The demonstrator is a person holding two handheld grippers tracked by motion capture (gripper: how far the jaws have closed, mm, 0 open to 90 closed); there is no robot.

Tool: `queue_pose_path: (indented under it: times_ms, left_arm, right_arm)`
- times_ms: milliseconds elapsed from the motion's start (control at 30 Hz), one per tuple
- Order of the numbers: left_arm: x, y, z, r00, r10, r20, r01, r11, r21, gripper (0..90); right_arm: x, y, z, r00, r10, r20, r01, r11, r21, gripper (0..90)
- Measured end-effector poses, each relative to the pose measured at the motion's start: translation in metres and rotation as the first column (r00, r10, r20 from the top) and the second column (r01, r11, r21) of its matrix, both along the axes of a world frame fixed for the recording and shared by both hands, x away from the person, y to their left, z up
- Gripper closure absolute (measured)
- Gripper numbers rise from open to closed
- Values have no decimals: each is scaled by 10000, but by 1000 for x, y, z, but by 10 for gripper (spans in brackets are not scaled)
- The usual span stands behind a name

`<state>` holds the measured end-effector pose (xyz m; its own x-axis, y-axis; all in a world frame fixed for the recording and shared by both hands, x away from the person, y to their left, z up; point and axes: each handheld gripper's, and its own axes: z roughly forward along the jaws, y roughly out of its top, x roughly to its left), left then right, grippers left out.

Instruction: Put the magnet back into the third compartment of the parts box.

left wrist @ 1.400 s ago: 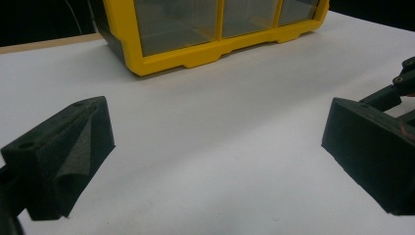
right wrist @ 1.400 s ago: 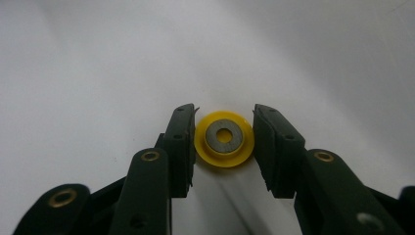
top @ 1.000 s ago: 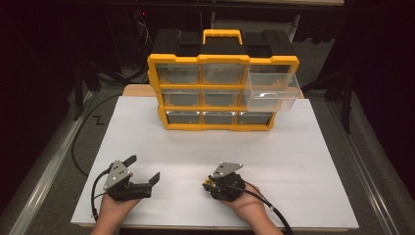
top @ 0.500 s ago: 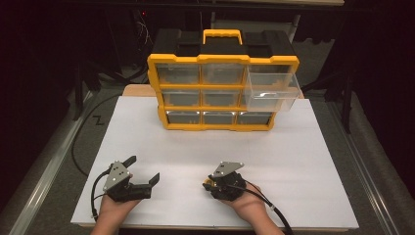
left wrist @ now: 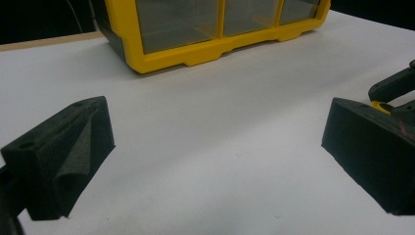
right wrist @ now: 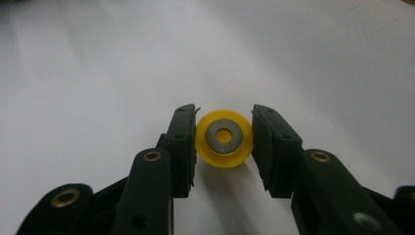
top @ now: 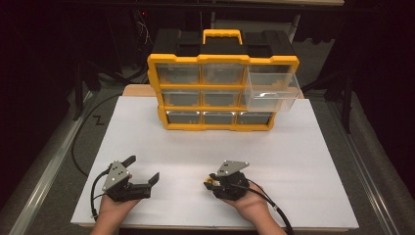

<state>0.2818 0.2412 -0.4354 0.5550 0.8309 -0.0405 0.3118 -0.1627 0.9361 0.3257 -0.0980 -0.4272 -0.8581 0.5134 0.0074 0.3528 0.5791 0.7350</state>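
Observation:
A small yellow wheel (right wrist: 224, 138) with a metal ring in its middle lies on the white table top. My right gripper (right wrist: 224, 139) is shut on it, one jaw pressed against each side. In the high view that gripper (top: 211, 183) rests low at the front centre, a hand behind it, and the yellow wheel (top: 209, 182) peeks out at its tip. My left gripper (top: 143, 168) sits to the front left, open wide and holding nothing. In the left gripper view its jaws (left wrist: 218, 120) stand far apart over bare table, and the right gripper (left wrist: 391, 88) shows at the right edge.
A yellow and black drawer organizer (top: 222, 93) stands at the back of the white board (top: 293, 147). One clear drawer (top: 271, 90) on its right side is pulled out. Cables trail off the front and left edges. Dark floor surrounds the table.

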Motion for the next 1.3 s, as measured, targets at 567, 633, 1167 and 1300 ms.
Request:
queue_pose_path:
  times_ms: [567, 633, 1167, 1300]
  left_arm:
    - [1, -2, 0, 10000, -83, 22, 83, 10000, 30, 1]
    - [1, -2, 0, 9999, -139, -12, 139, 9998, 147, 1]
    - [3, -4, 1, 9999, -163, 54, 162, 9998, 98, 1]
    - [3, -4, 0, 9999, -166, 44, 166, 9999, 37, 1]
  right_arm:
    - [-7, -17, 11, 9994, -121, 320, 120, 9999, 31, 653]
    - [-6, -21, 12, 9992, -179, 348, 178, 9998, 28, 652]
    - [-7, -61, 22, 9942, -1011, 367, 991, 9936, 537, 652]
    - [-9, -70, 21, 9926, -1086, 543, 1073, 9939, 268, 652]
